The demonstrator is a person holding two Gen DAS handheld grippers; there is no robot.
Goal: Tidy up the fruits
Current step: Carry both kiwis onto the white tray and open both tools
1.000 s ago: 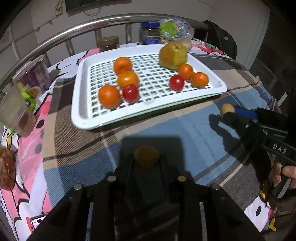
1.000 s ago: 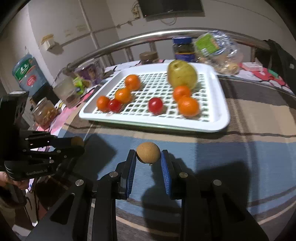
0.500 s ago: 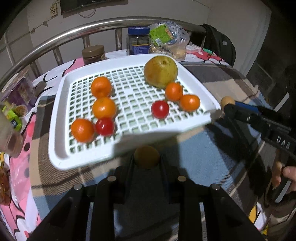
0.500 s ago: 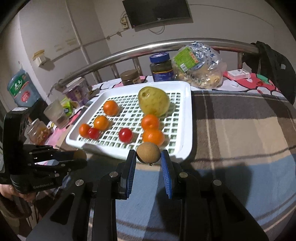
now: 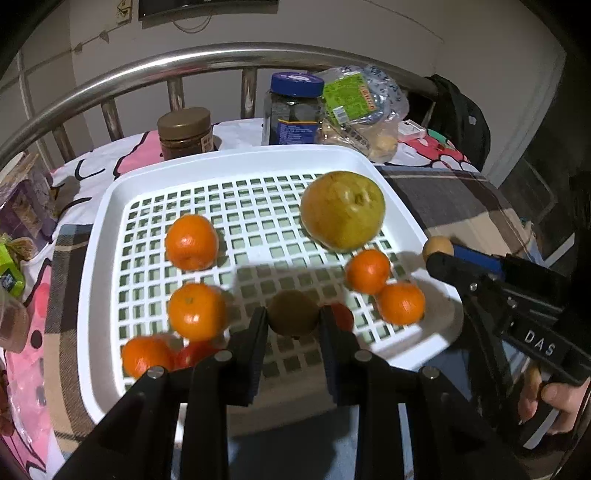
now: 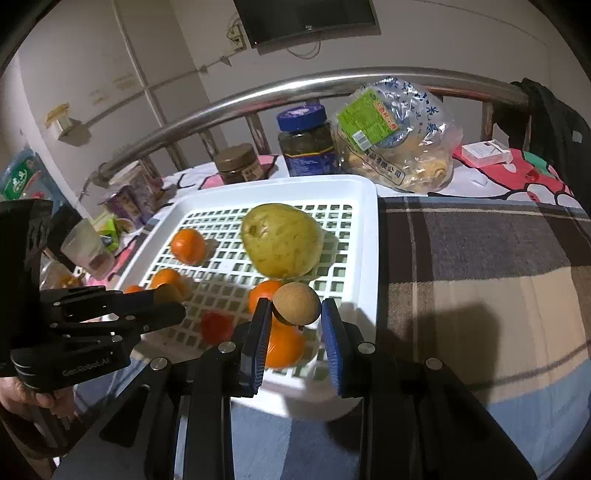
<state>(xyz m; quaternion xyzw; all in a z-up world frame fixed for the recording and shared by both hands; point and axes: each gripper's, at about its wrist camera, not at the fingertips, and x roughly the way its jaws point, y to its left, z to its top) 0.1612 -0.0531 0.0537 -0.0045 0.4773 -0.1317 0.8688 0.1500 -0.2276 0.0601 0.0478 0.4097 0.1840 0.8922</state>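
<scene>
White slotted plastic tray (image 5: pixel 103 236) already holds oranges, tomatoes, big yellow-green pear (image 5: pixel 341 210). Left gripper (image 5: pixel 293 334) and right gripper (image 6: pixel 295 332) each clamped on small brown round fruit (image 5: pixel 293 312) (image 6: pixel 296 303), poised over tray; release pending.

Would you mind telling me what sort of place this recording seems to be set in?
Most likely a lived-in home, perhaps a bedroom: a plaid blanket and cartoon-print sheet cover the surface, a curved metal rail like a bed frame runs behind it, and a wall-mounted screen hangs above food jars.
</scene>
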